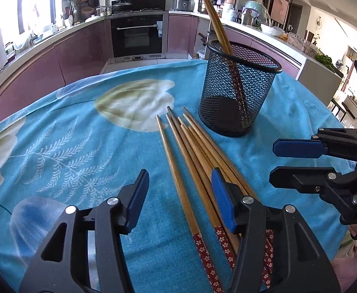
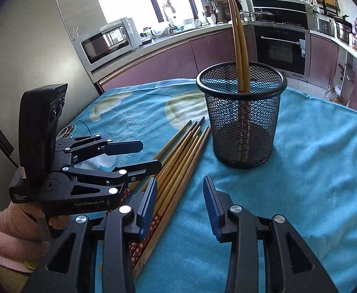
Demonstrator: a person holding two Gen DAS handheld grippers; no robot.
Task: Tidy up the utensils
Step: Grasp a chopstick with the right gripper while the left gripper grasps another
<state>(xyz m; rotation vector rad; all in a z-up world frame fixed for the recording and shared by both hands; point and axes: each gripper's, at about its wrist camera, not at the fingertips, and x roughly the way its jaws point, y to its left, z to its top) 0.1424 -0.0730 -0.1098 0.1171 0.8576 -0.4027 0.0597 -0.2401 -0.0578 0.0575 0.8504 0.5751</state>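
Note:
A black mesh cup stands on the blue cloth with two wooden chopsticks upright in it. Several wooden chopsticks with red flowered ends lie in a bundle on the cloth beside the cup. My left gripper is open and empty, low over the bundle's thick ends. My right gripper is open and empty, just right of the bundle.
The table is covered by a blue cloth with a leaf print. Purple kitchen cabinets, an oven and a microwave stand behind the table.

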